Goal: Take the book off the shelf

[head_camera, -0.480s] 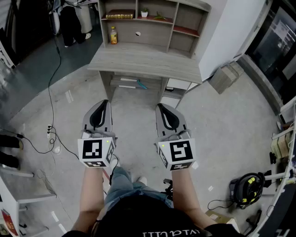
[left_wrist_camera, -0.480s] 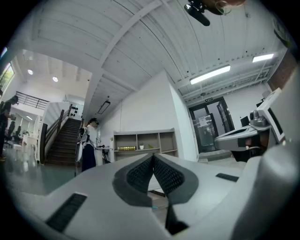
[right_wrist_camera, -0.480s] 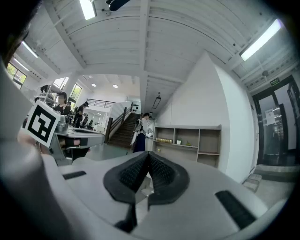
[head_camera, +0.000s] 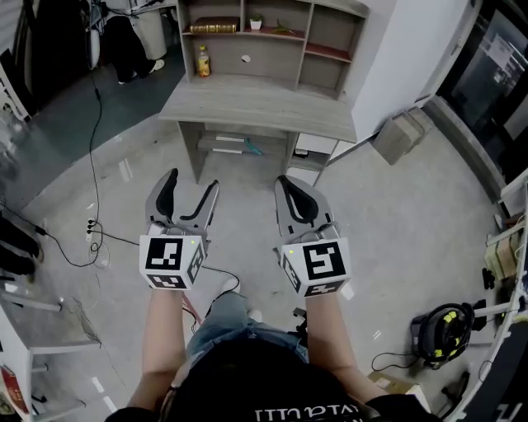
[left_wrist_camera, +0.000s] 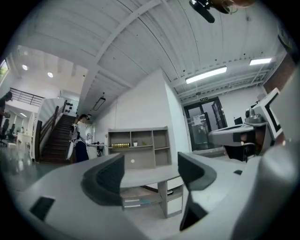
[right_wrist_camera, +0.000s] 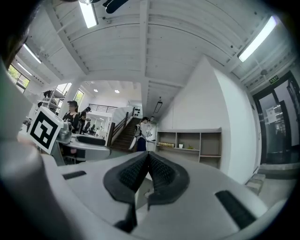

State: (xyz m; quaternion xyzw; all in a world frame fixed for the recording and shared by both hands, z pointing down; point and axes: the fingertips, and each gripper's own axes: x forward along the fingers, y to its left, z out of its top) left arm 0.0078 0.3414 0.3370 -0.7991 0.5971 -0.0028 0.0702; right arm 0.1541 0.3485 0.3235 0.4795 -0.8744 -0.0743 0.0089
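Observation:
A brown book (head_camera: 213, 26) lies flat in the upper left compartment of the grey shelf unit (head_camera: 272, 58) on the desk (head_camera: 260, 107), far ahead of both grippers. In the left gripper view the book (left_wrist_camera: 120, 145) is small and distant, and it is just as far off in the right gripper view (right_wrist_camera: 165, 145). My left gripper (head_camera: 189, 191) hangs over the floor in front of the desk, jaws open and empty (left_wrist_camera: 150, 171). My right gripper (head_camera: 289, 183) is beside it, jaws shut on nothing (right_wrist_camera: 148, 161).
A yellow bottle (head_camera: 202, 62) stands on the desk's left side, and a small potted plant (head_camera: 256, 22) sits in the middle compartment. A cardboard box (head_camera: 400, 136) lies right of the desk. Cables (head_camera: 95, 239) trail over the floor at left. A person (left_wrist_camera: 80, 140) stands near the stairs.
The left gripper's jaws have gone from shut to wide open. Both grippers sit slightly lower in the head view, and the person has stepped a little nearer the desk.

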